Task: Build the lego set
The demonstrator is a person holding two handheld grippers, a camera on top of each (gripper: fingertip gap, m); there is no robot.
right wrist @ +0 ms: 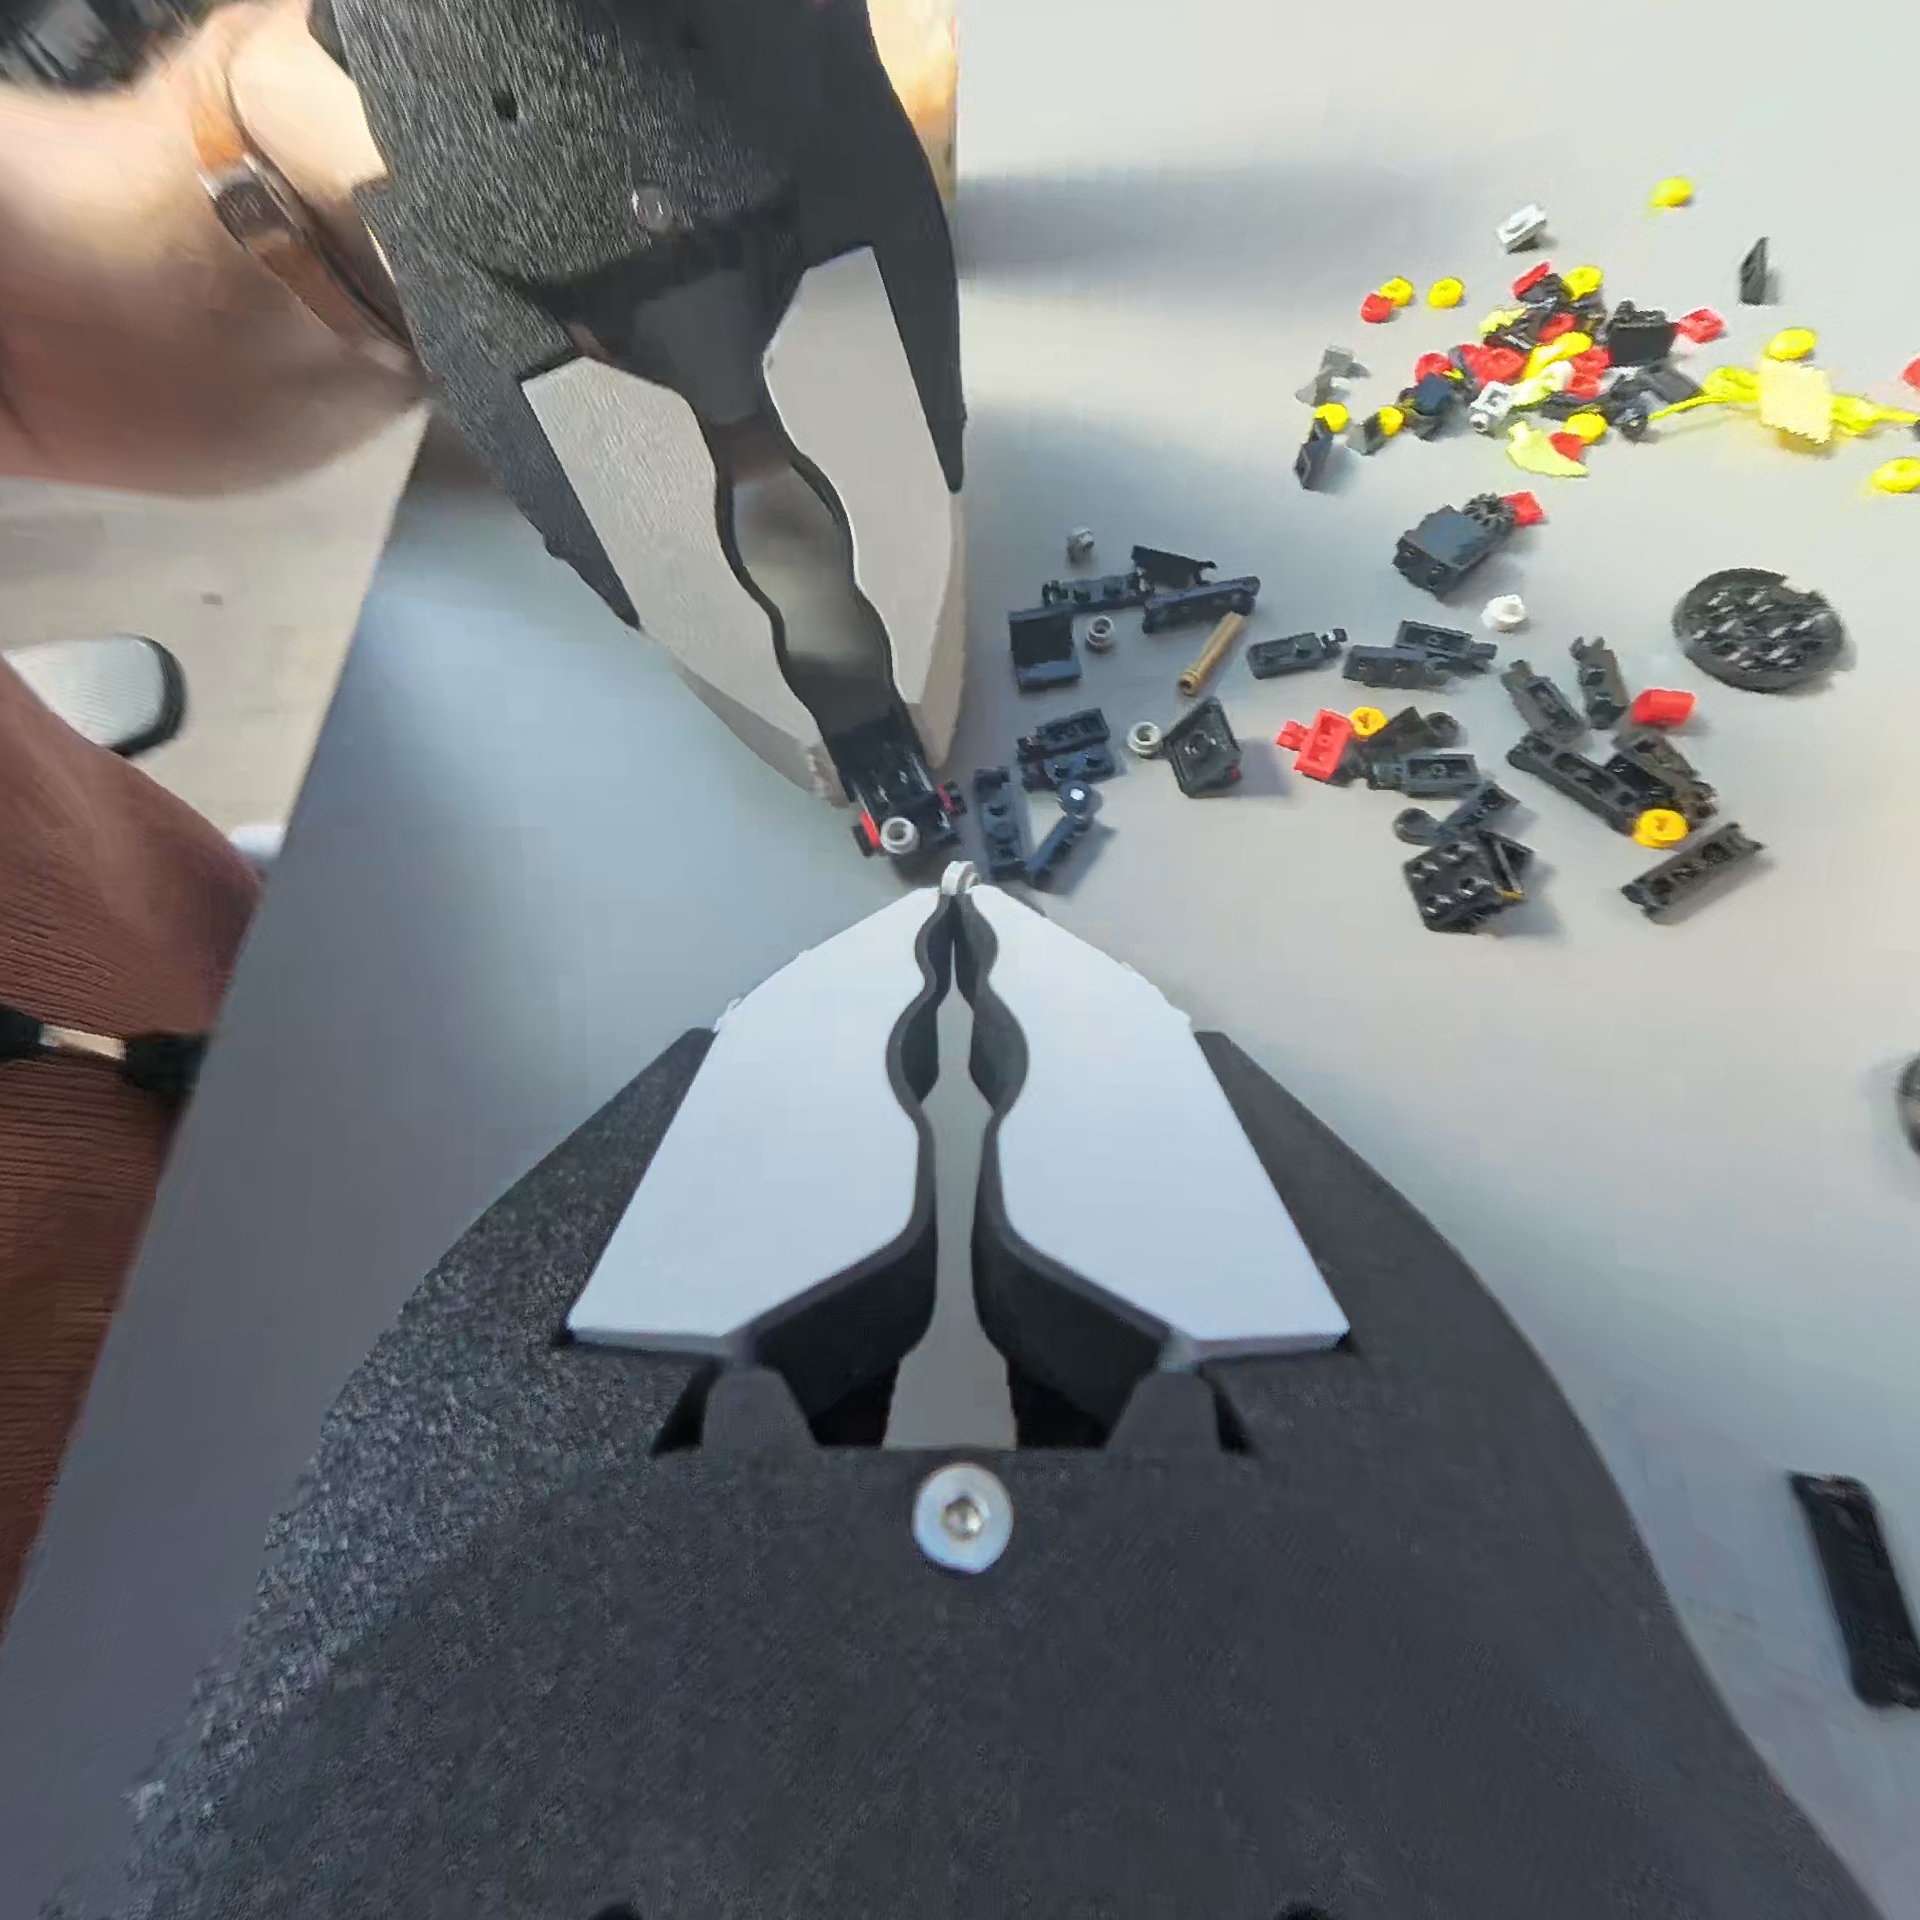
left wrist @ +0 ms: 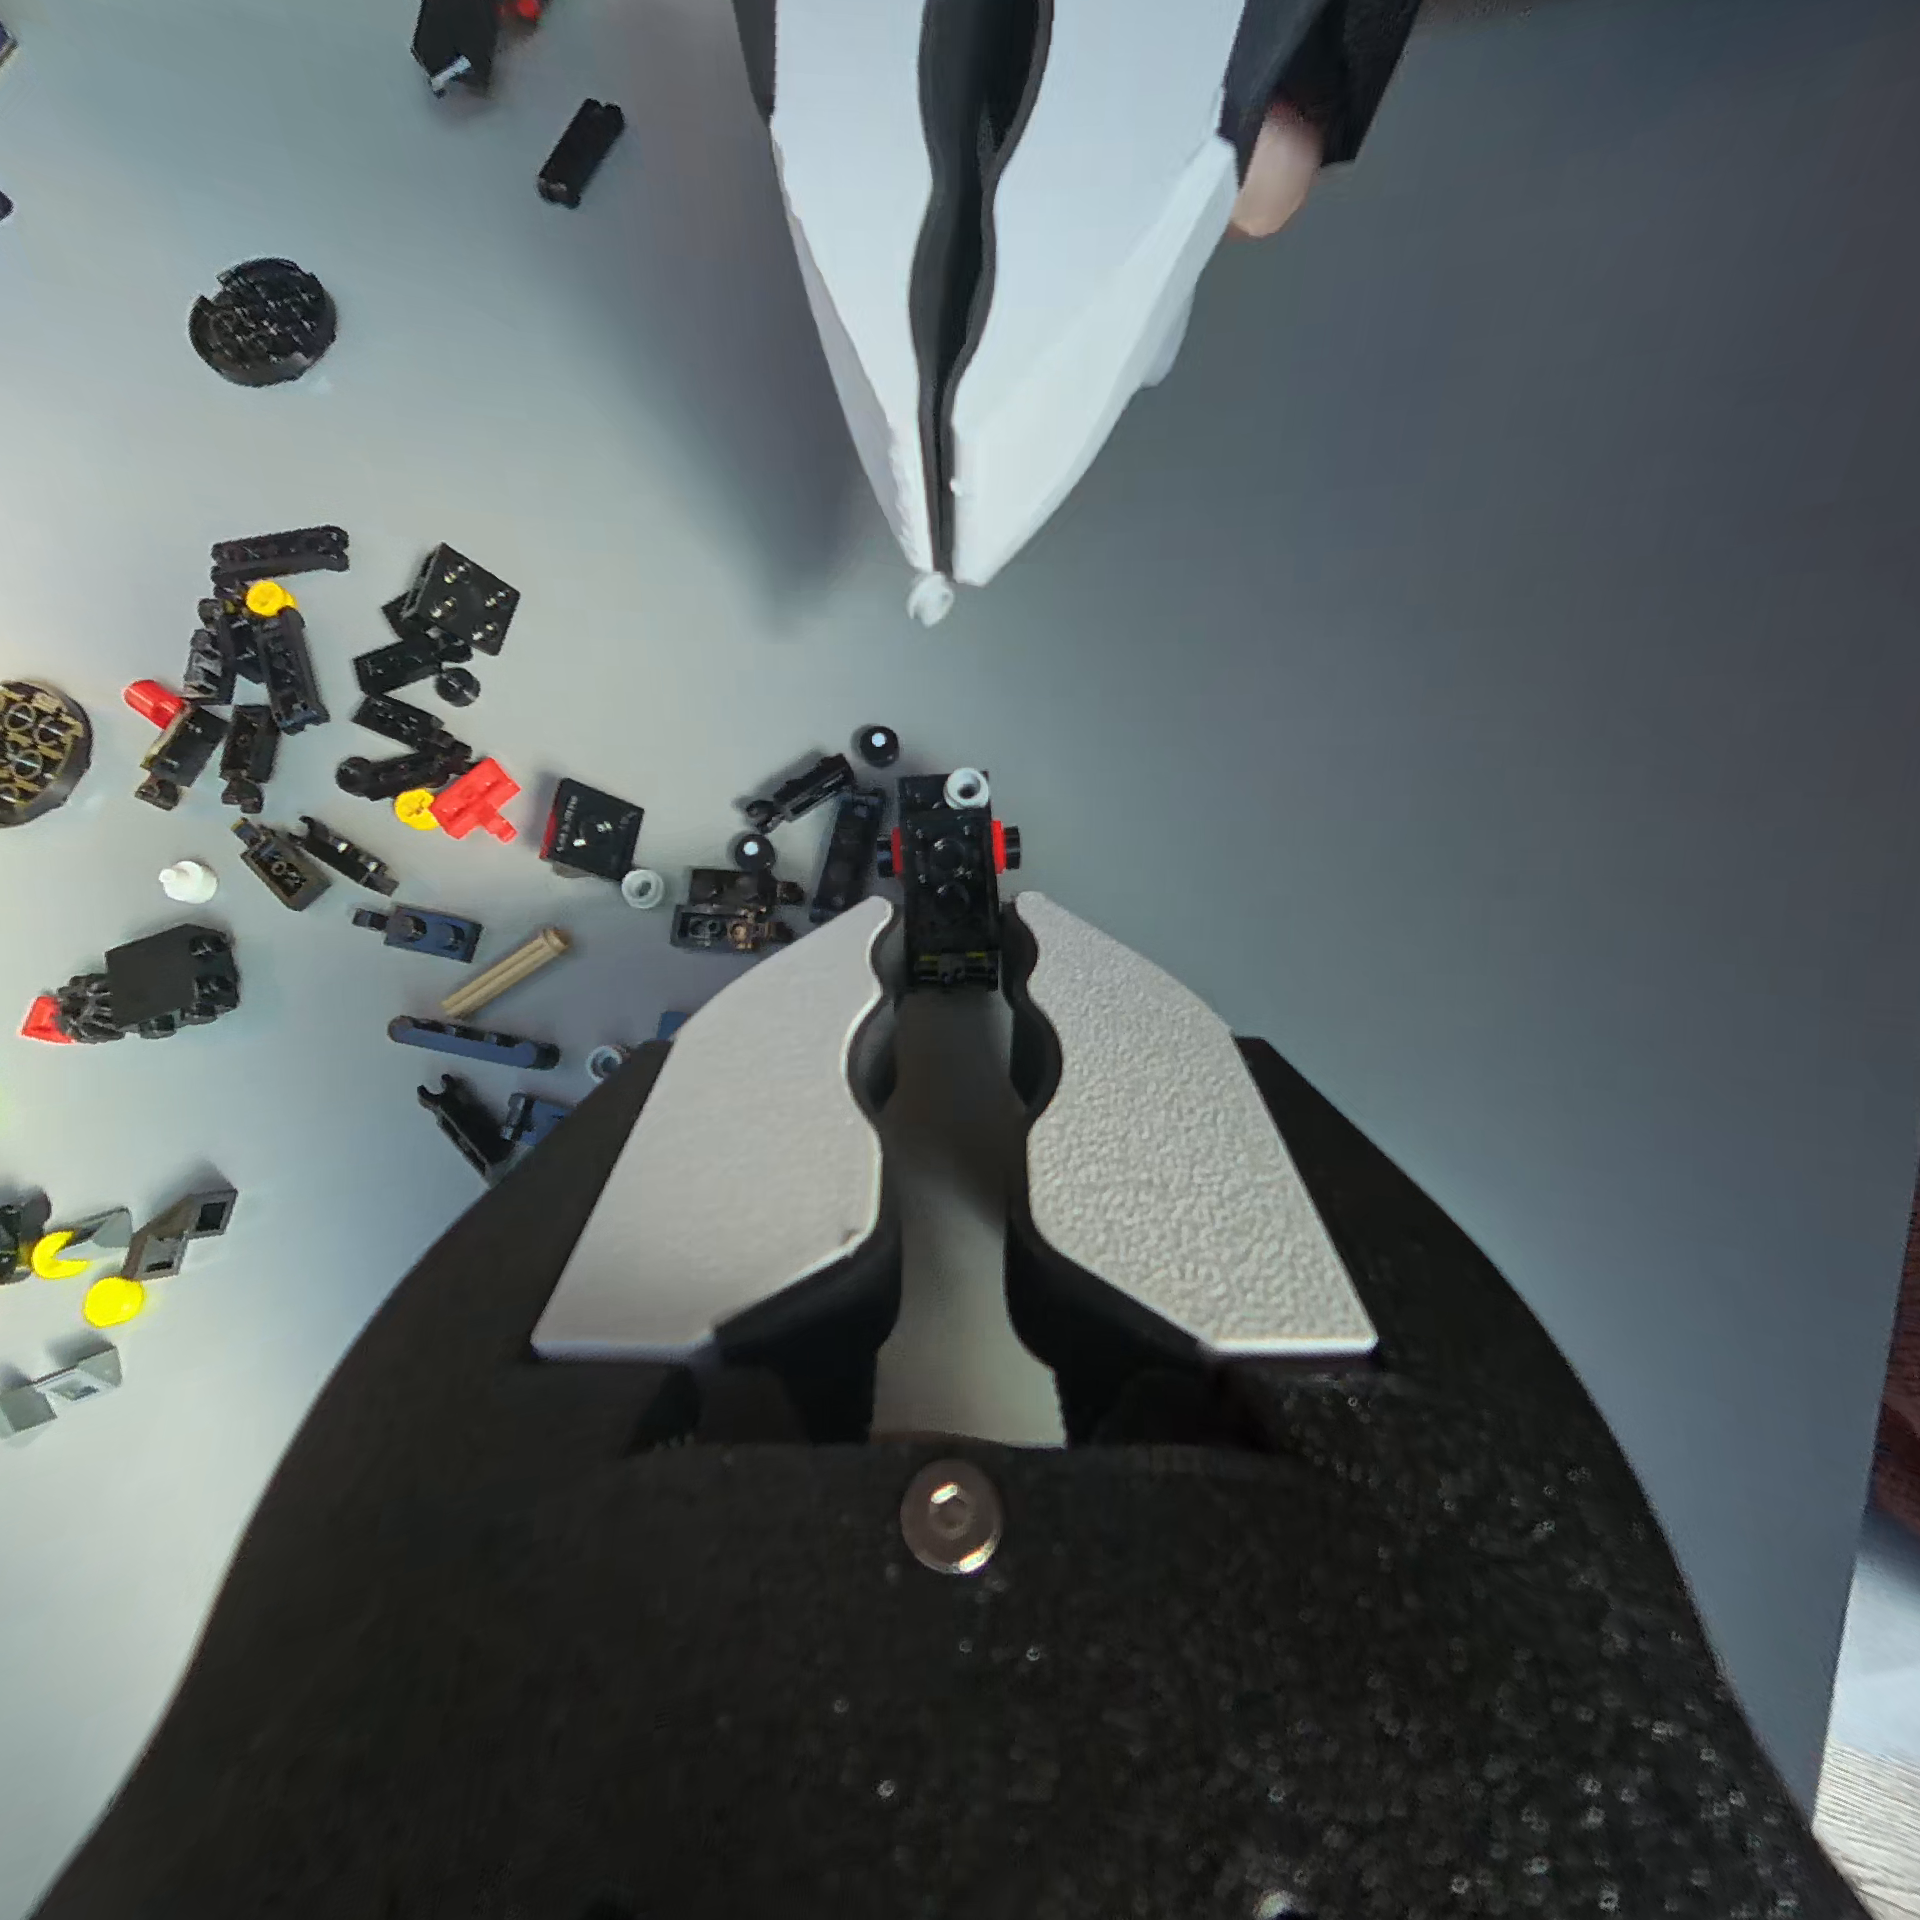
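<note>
Two tongs meet: left gripper point(left wrist: 951, 935) pinches the black brick stack point(left wrist: 951, 873) (grey stud on top); right gripper point(right wrist: 961, 902) squeezes a small grey stud point(right wrist: 958, 878) nearby.

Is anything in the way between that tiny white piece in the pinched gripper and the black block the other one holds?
Nothing visible. The right gripper pinches the white piece; bare table separates it from the black assembly in the left gripper.

A small black brick assembly point(left wrist: 951, 883) with red pegs on both sides and a grey round stud point(left wrist: 966, 790) on its far end is clamped by its near end. A second tiny grey round stud point(right wrist: 958, 878) is pinched close by, apart from it. Loose black, red and yellow pieces point(right wrist: 1558, 727) lie scattered across the desk point(right wrist: 1351, 1143).
</note>
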